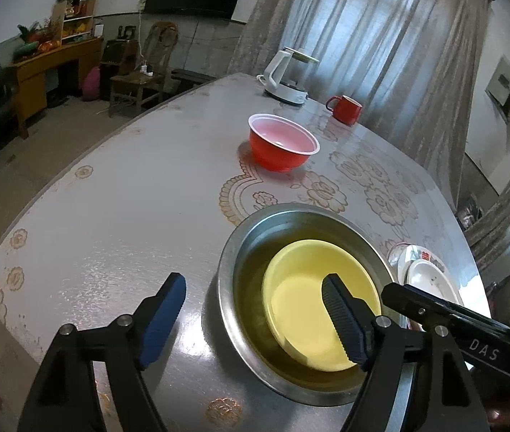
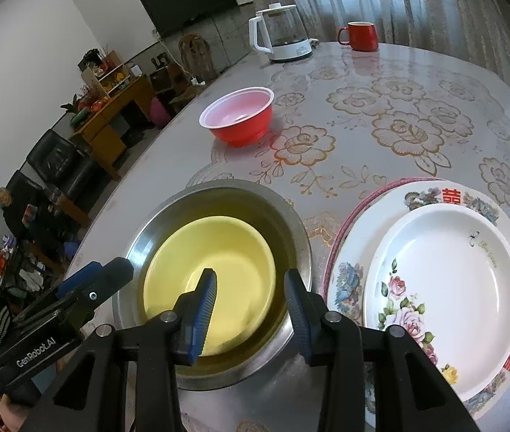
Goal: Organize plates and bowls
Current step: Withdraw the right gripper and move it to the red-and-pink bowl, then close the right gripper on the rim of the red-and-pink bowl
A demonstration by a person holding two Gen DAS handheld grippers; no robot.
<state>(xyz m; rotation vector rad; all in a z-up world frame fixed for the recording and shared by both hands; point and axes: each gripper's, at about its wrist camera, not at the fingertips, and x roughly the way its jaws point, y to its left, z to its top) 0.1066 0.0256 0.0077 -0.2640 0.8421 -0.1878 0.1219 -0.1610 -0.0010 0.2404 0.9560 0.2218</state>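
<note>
Here, my left gripper (image 1: pixel 255 318) hangs with jaws spread, one finger over bare worktop (image 1: pixel 118 216), the other over the yellow bowl (image 1: pixel 312 298). That bowl sits inside the steel basin (image 2: pixel 215 194). My right gripper (image 2: pixel 251 309) has jaws spread too, straddling the basin's near rim, pinching nothing. Beyond, a red bowl (image 2: pixel 240 117) stands alone. Just right of the basin, a white plate (image 2: pixel 445 288) lies stacked on a larger floral plate (image 2: pixel 344 288). A kettle (image 2: pixel 280 36) and red mug (image 2: pixel 361 36) stand at the far edge.
</note>
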